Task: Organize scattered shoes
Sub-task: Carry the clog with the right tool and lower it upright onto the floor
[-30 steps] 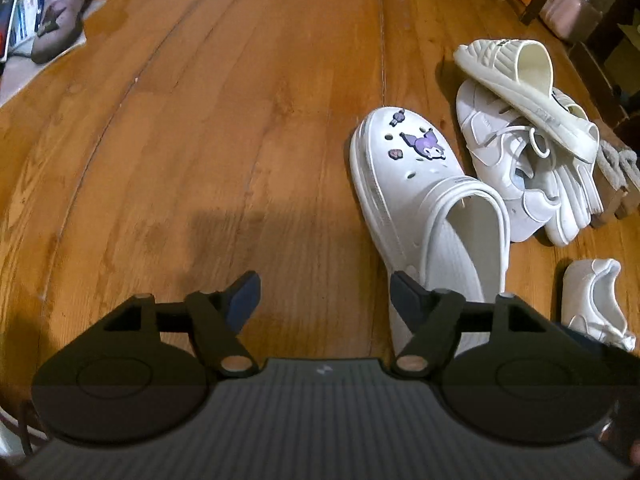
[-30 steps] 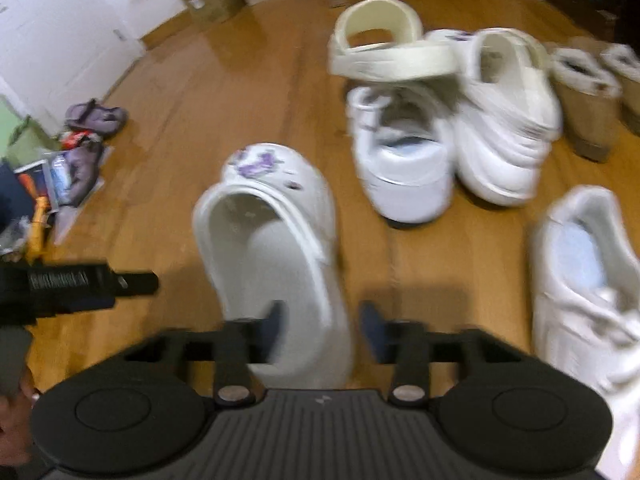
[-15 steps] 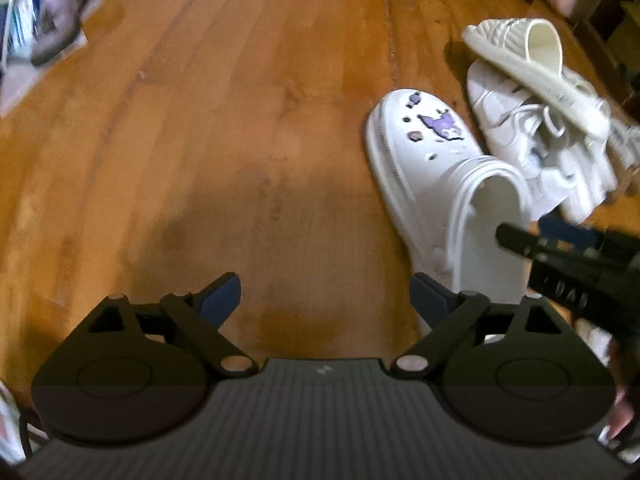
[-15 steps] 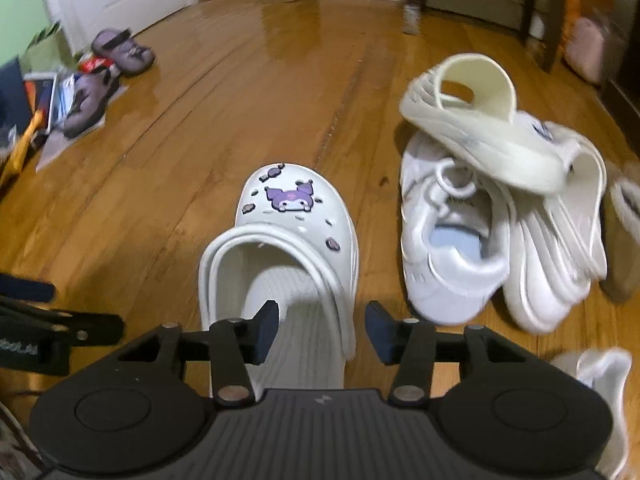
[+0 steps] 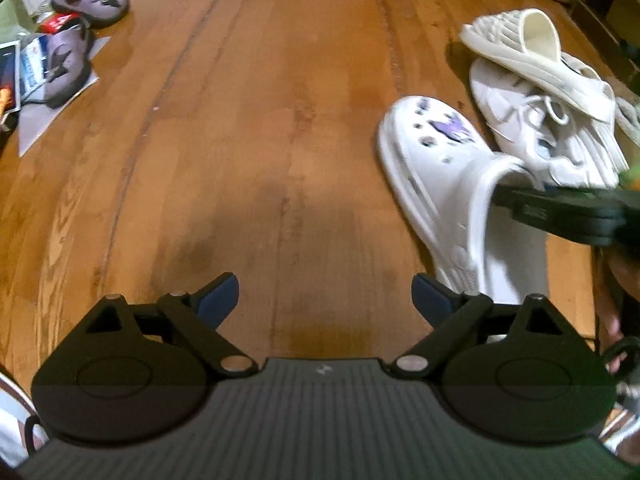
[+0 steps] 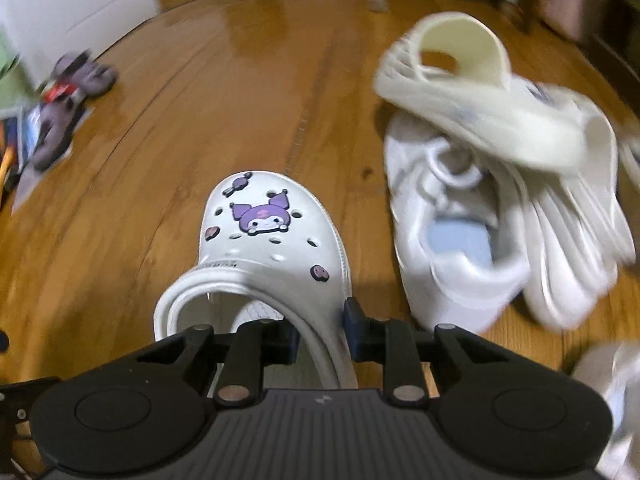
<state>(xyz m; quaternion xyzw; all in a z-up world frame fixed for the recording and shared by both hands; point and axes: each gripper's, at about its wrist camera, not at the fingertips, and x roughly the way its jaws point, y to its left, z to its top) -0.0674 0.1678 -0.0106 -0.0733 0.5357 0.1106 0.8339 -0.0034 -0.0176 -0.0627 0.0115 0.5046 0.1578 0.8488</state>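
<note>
A white clog (image 6: 264, 240) with a purple cartoon charm lies on the wooden floor, toe pointing away. My right gripper (image 6: 320, 332) has one pad inside the clog and one outside, and its jaws are closing on the clog's right side wall. In the left wrist view the same clog (image 5: 432, 160) lies to the right, with the right gripper (image 5: 560, 208) reaching into its opening. My left gripper (image 5: 326, 298) stands open over bare floor, to the left of the clog, with nothing between its fingers.
Right of the clog, a cream slide (image 6: 480, 92) rests on top of a white sneaker (image 6: 452, 248) and other white shoes. Another white shoe (image 6: 616, 392) lies at the near right. Two purple sandals (image 5: 92, 0) (image 5: 64, 64) lie on papers at the far left.
My right gripper has moved forward over the clog's heel opening and its jaws have come together on the right wall. The left jaws have spread wider. The right gripper has entered the left wrist view.
</note>
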